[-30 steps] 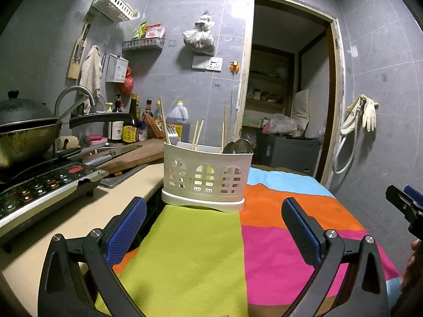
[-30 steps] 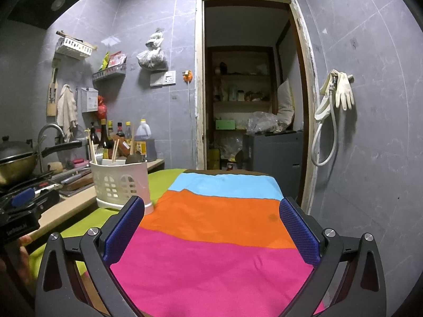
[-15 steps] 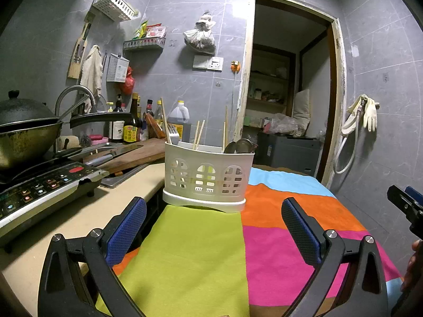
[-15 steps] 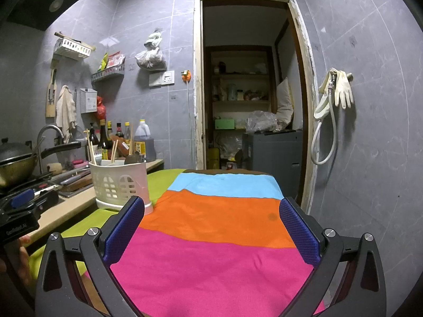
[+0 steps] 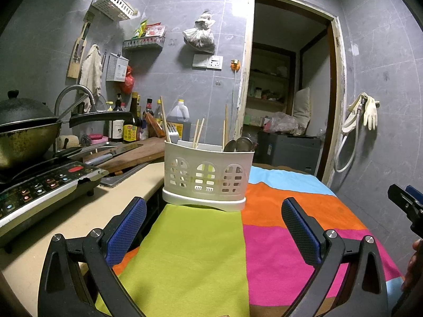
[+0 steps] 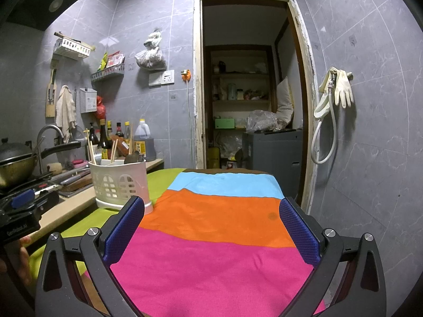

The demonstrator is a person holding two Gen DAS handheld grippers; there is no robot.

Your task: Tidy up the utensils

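A white plastic utensil caddy [image 5: 207,178] stands on the striped cloth [image 5: 201,251], straight ahead of my left gripper [image 5: 214,227]. It holds wooden chopsticks [image 5: 198,136], a fork [image 5: 172,131] and metal spoons [image 5: 239,144]. My left gripper is open and empty, short of the caddy. My right gripper [image 6: 211,233] is open and empty over the pink and orange stripes; the caddy [image 6: 119,185] sits to its left. No loose utensil lies on the cloth.
A counter [image 5: 87,211] on the left carries an induction cooker [image 5: 39,187], a wok [image 5: 23,137], a cutting board with a knife [image 5: 119,153] and bottles [image 5: 129,126]. A doorway [image 6: 251,105] opens behind the table. A grey wall [image 6: 370,132] runs close on the right.
Both views have barely shifted; the caddy sits a touch lower and nearer in the left wrist view. Both grippers stay open and empty.
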